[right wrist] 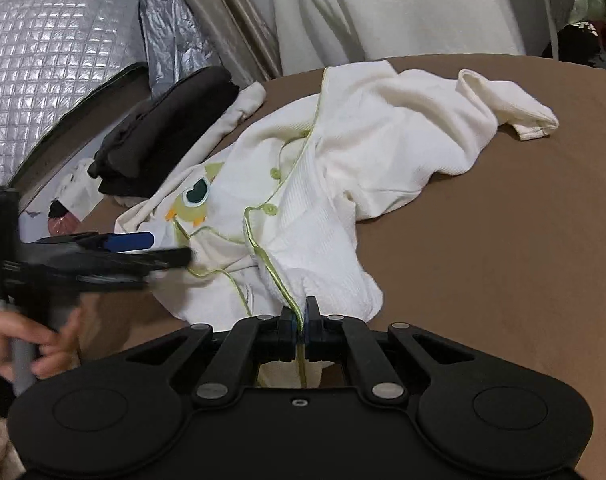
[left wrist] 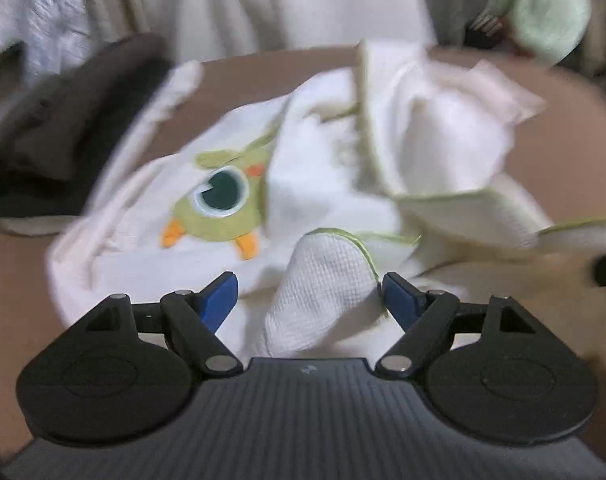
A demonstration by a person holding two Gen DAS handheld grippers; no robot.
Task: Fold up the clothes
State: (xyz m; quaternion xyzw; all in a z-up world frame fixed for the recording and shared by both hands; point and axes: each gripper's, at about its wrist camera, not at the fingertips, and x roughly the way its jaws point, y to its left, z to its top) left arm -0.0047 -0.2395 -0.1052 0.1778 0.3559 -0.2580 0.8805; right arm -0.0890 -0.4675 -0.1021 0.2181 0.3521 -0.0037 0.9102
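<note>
- A brown bed cover [right wrist: 503,240] spreads across the foreground.
- A white curtain [right wrist: 383,8] hangs behind it.
- Quilted silver sheeting [right wrist: 43,60] fills the left corner.
- Pale green fabric [left wrist: 551,8] bunches at far right.

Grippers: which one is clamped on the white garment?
The right gripper, shut on the white garment's green-piped edge. The left gripper stands open, gripping nothing.
</note>
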